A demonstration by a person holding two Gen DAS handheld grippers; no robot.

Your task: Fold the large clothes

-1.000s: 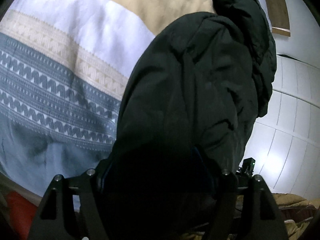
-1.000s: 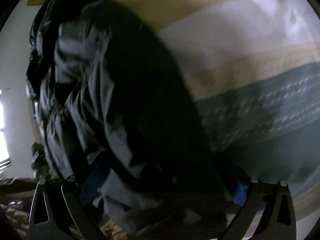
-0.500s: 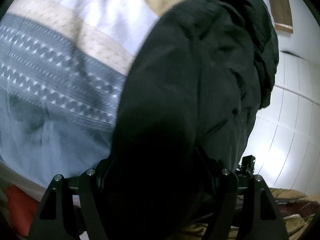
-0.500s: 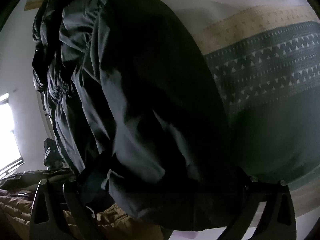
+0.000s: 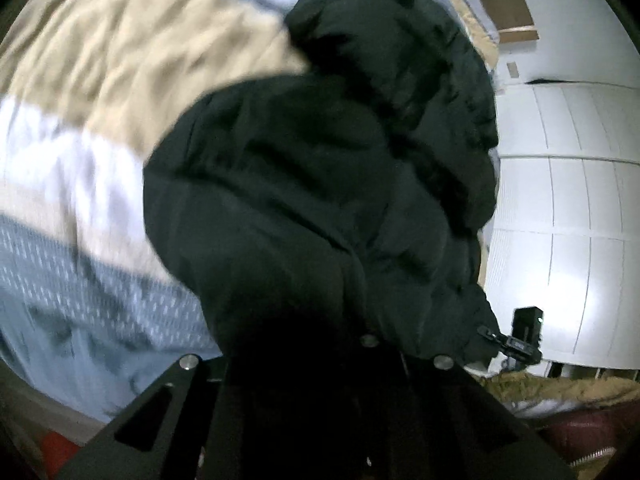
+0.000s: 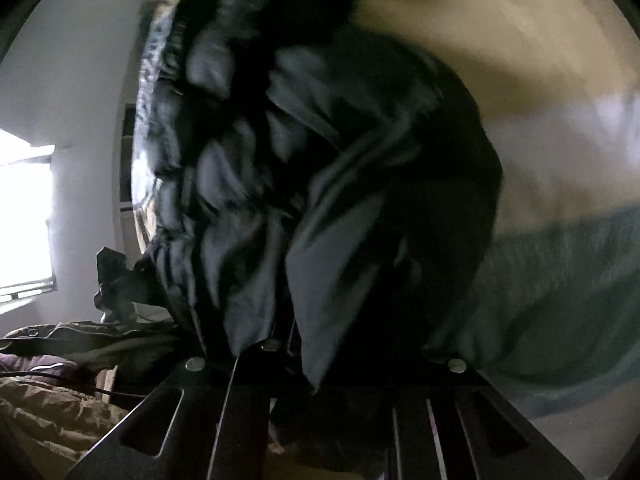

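Black, puffy quilted nylon fills both views: one large dark padded jacket (image 5: 320, 200) lies bunched on the bed, over a bedspread (image 5: 80, 160) banded in tan, white and grey-blue with a small geometric print.

Left tongs (image 5: 316, 364): arms drawn in close, pinching a thick fold at the near edge of the jacket; the tips are buried in dark cloth and cannot be seen apart. Right tongs (image 6: 332, 360): likewise pressed together on a fold of the same jacket (image 6: 320, 180), whose paler lining side shows in ridges right at the tips.

Why held so, as a judgement: a garment this bulky needs two grips well apart along one edge, so the edge comes up as one line and can be carried over the body in a single fold. Pinching deep into the padding, not just the shell, should keep the slippery fabric from sliding out. Both views are motion-blurred, which fits a lift in progress.

Position of the task item: on the bed, its near edge in both tongs, its far bulk heaped toward the white panelled wardrobe (image 5: 568, 200) side. Fold looks started, not finished.

Counts:
- jackets in hand: 1
- tongs: 2, both closed on it
- bedspreads: 1
- other garments: a tan-brown crumpled pile (image 6: 48, 420) at the lower corner; number of items in it cannot be told
- small black device on a stand (image 5: 524, 332): 1
- bright window (image 6: 24, 220): 1
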